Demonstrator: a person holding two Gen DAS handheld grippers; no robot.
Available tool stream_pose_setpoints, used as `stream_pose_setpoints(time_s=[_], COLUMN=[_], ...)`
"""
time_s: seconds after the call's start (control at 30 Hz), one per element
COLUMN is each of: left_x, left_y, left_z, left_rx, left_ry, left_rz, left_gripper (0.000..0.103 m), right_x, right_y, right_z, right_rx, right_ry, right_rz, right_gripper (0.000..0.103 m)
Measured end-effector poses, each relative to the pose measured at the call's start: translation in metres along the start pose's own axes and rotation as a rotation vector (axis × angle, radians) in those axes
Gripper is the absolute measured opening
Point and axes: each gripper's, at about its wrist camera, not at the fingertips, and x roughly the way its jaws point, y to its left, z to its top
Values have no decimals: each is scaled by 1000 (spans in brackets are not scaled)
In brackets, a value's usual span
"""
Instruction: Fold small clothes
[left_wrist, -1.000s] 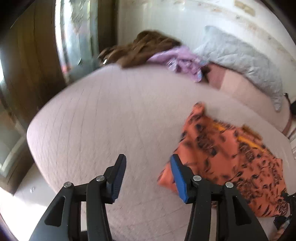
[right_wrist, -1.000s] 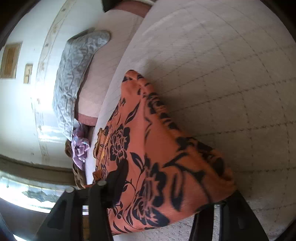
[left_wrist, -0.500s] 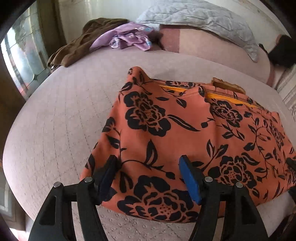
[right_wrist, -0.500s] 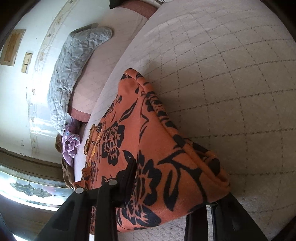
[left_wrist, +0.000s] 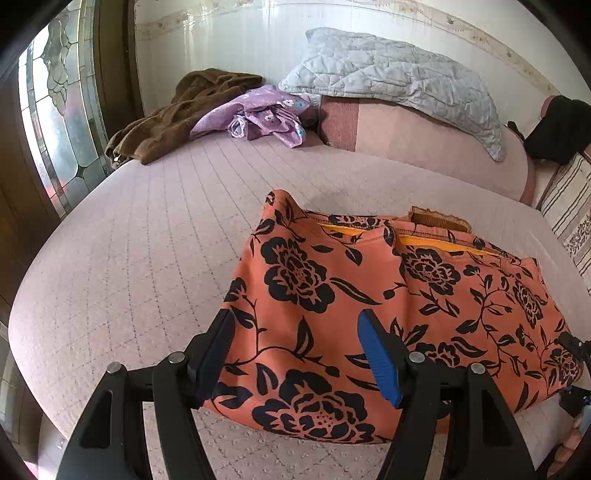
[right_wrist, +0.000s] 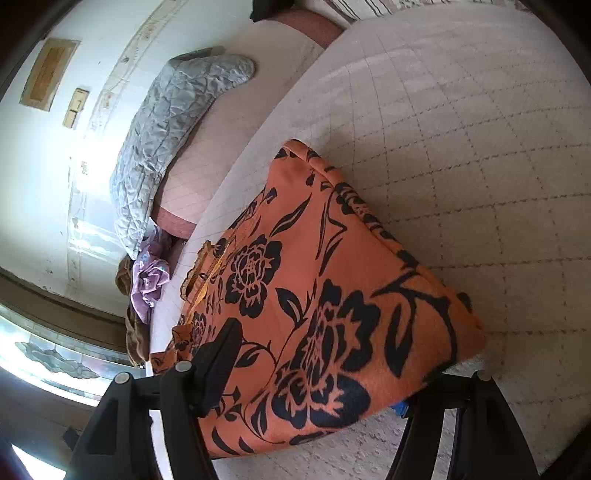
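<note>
Left wrist view takes in a wide bed (left_wrist: 147, 258) under a pale pink quilted cover, with a white wall behind and a leaded-glass window (left_wrist: 55, 122) at the left. On the near part of the bed lies the orange garment (left_wrist: 388, 295), printed with black flowers and leaves, folded flat, a yellow band showing along its far edge. At the head of the bed a grey quilted pillow (left_wrist: 399, 74) leans on the wall, with a brown cloth (left_wrist: 184, 107) and a crumpled purple cloth (left_wrist: 258, 114) beside it. The left claw (left_wrist: 299, 354) stands wide open over the garment's near corner, gripping nothing. The right claw (right_wrist: 314, 373) straddles another corner, fabric bunched between its jaws; whether it pinches the cloth cannot be told.
</note>
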Motion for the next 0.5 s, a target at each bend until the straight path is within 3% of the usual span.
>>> stream_pose_setpoints(time_s=[0.33, 0.37, 0.43, 0.5], left_x=[-4, 0, 10, 30], left_y=[6, 6, 5, 6], left_z=[0, 0, -3, -9], left_rx=[2, 8, 6, -1], left_ry=[-20, -7, 38, 133], left_rz=[9, -1, -6, -33], left_gripper=[72, 77, 91, 95], right_x=[-14, -13, -5, 1], right_y=[4, 4, 1, -4], right_z=[-13, -13, -13, -15], right_rx=[-50, -53, -48, -32], right_ry=[-54, -51, -28, -15], right_rz=[-6, -7, -11, -14], right_gripper=[69, 67, 55, 50])
